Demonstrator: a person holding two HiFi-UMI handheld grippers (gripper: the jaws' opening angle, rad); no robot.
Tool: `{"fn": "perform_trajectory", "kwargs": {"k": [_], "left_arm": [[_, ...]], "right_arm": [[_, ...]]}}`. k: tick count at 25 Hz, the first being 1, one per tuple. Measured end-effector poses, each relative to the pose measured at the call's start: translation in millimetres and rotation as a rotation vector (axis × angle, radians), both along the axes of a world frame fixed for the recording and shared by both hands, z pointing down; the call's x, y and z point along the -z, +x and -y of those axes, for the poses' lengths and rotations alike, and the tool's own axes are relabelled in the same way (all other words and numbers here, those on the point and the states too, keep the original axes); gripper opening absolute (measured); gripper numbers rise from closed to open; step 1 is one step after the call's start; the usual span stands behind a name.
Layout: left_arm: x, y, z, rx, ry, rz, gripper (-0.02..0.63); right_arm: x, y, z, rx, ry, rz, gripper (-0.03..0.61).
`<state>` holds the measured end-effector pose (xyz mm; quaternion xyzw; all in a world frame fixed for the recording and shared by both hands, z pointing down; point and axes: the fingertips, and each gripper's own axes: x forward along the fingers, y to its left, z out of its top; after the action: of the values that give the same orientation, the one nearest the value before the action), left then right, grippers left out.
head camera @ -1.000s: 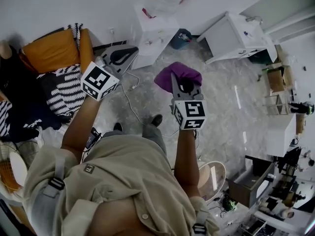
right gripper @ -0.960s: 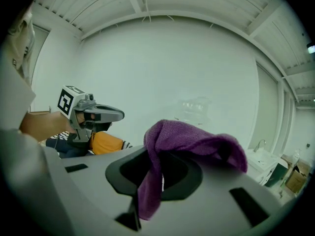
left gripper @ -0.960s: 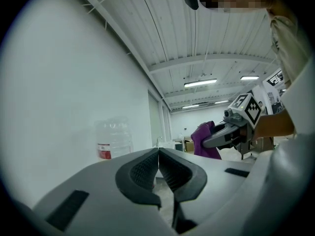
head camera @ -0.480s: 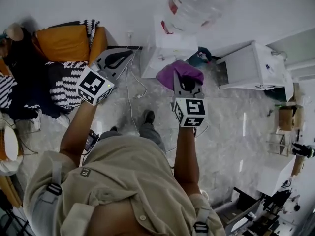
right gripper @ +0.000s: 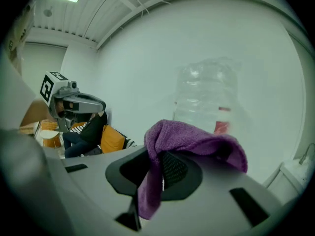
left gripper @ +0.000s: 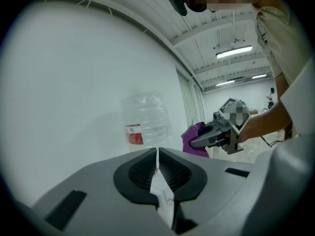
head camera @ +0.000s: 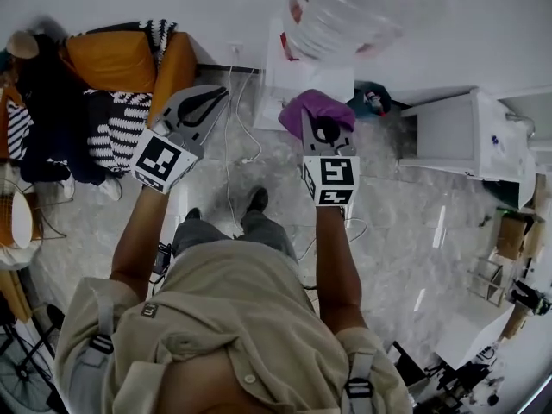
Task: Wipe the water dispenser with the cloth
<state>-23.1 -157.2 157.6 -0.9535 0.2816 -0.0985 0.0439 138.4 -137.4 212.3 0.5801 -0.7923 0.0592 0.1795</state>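
The right claw (right gripper: 162, 171) is clamped on the purple cloth (right gripper: 197, 139), which drapes over its jaws; the water dispenser (head camera: 300, 76), topped by a clear bottle (right gripper: 206, 95), stands just ahead of that claw; the left claw (left gripper: 157, 154), off to its side, has its jaws pressed together on nothing.
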Motion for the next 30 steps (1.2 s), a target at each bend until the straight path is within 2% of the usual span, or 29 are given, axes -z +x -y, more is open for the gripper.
{"fn": "perform_trajectory", "kwargs": {"k": [2,5,11,14,18,22,26,30], "left_arm": [[-12.4,3.9,12.8,0.048,0.008,0.028,0.015],[-36.0,7.5,23.0,0.107,-0.083,0.044,0.017],[-95.8,12.7,40.8,0.147,-0.142,0.102,0.032],[-129.0,21.0,48.0,0.147,-0.156,0.113,0.078],[-169.3,34.9,50.8,0.137,-0.16,0.135,0.081],[-188.8,49.7,54.1,0.143,-0.126,0.133,0.081],[-183.3,70.1,63.0,0.154,-0.075,0.051,0.08],[-193.3,78.1,65.6,0.143,-0.086,0.04,0.08]], "right_arm": [[-20.5,11.7,18.0,0.009,0.006,-0.017,0.061],[-58.5,20.8,35.9,0.016,-0.005,-0.02,0.061],[-150.1,15.7,66.7,0.032,-0.029,-0.04,0.061],[-192.5,2.7,77.7,0.051,-0.035,-0.056,0.061],[-235.6,-21.3,89.5,0.084,-0.048,-0.067,0.061],[-254.2,-33.7,99.6,0.127,-0.027,-0.069,0.061],[-259.2,-9.2,98.7,0.197,0.014,-0.118,0.061],[-267.3,42.9,91.0,0.224,0.044,-0.191,0.06]]}}
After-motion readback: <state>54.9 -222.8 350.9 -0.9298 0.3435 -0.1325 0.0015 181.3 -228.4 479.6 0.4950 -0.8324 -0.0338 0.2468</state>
